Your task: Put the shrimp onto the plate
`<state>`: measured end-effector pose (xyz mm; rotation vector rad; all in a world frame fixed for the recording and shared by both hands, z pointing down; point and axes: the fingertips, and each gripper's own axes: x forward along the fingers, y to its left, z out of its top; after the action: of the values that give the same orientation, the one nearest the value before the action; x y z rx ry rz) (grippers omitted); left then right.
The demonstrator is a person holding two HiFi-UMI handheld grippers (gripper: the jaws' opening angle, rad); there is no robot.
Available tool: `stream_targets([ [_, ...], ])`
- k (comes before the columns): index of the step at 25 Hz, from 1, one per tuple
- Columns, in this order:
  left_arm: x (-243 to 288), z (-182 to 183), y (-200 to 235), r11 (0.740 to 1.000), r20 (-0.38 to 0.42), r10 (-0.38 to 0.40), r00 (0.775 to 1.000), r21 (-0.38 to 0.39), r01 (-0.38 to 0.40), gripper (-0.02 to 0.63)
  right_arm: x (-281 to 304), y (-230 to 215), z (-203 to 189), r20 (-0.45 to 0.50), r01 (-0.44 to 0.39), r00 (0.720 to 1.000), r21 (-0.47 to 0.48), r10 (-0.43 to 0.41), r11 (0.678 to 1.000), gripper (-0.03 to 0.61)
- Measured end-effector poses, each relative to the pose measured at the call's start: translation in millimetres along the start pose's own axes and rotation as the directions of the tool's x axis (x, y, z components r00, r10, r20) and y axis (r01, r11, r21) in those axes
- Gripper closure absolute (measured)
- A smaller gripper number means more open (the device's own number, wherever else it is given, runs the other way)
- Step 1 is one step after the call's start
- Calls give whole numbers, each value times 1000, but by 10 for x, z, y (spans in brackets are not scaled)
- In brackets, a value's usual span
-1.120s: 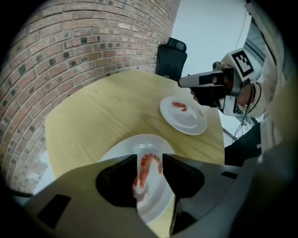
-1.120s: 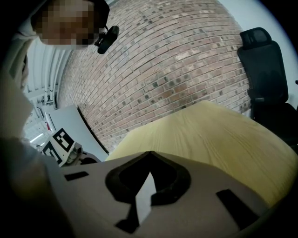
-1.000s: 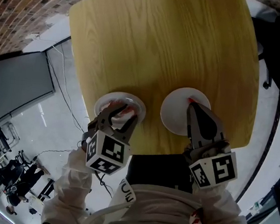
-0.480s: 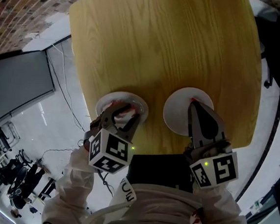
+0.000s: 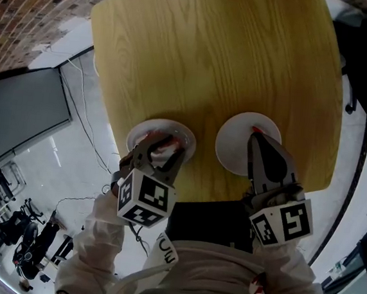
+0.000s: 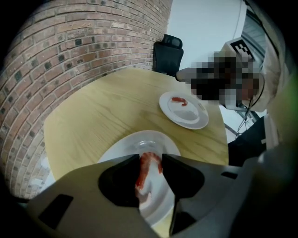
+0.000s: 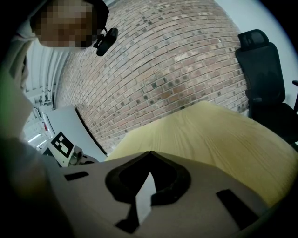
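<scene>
Shrimp (image 6: 148, 168), red and white, pinched between the jaws of the left gripper (image 6: 149, 157), both jaws pressed against its sides. Hung curled over the left plate (image 6: 122, 148), white and round; could not tell whether its lower end touched the plate. Beside that, with a gap of bare wood between, the right plate (image 5: 229, 151), also white, with a second shrimp (image 6: 179, 100) lying on it near the far rim. Over the right plate, the right gripper (image 5: 256, 137), jaws pressed together, tip just beside the second shrimp. Both plates set near the person's edge of the wooden table (image 5: 211, 55). Behind the table, a brick wall (image 6: 70, 51) and a black chair (image 6: 166, 49). Below the grippers, white sleeves (image 5: 101, 232).
</scene>
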<state>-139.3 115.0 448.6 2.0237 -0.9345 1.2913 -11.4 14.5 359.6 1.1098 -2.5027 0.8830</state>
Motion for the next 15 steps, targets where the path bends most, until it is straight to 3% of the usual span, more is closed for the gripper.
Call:
stream_targets([
  [15, -73, -42, -17, 1000, 14, -1, 1000, 14, 1, 457, -89, 78, -76, 7, 18, 1000, 4, -18, 1000, 554],
])
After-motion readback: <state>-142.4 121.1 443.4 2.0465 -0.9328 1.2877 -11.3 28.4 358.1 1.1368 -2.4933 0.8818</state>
